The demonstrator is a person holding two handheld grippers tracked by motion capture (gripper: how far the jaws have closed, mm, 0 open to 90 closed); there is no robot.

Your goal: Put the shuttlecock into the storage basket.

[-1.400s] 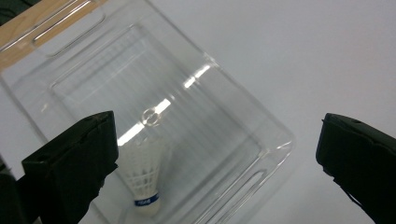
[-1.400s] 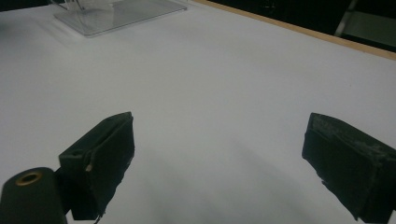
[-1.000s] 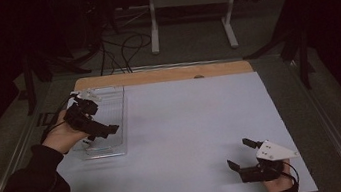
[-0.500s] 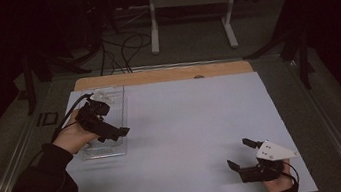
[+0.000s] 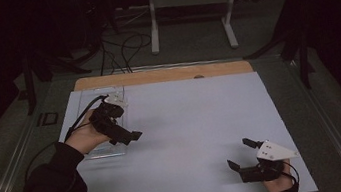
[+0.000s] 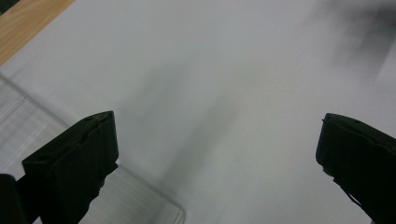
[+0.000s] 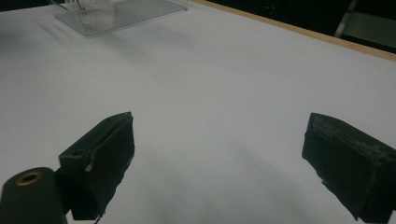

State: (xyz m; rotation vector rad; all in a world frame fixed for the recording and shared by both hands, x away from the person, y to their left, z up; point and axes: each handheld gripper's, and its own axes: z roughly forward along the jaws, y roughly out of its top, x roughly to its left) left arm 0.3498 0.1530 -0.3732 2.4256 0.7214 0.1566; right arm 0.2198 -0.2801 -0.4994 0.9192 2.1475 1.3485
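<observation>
Looks barely started: left hand-held gripper (image 5: pixel 131 136) hangs empty, jaws wide, over the clear tray (image 5: pixel 96 152) at 9 o'clock, right hand-held gripper (image 5: pixel 240 156) idle and gaping too at 5 o'clock on the bench (image 5: pixel 197 117).

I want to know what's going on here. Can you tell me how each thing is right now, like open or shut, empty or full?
Left gripper: open, holding nothing, above the near right edge of the tray.
Right gripper: open, holding nothing, low over the white sheet.
Clear plastic tray: flat on the table; contents too unclear to tell.
White sheet: lying flat over the table.
</observation>
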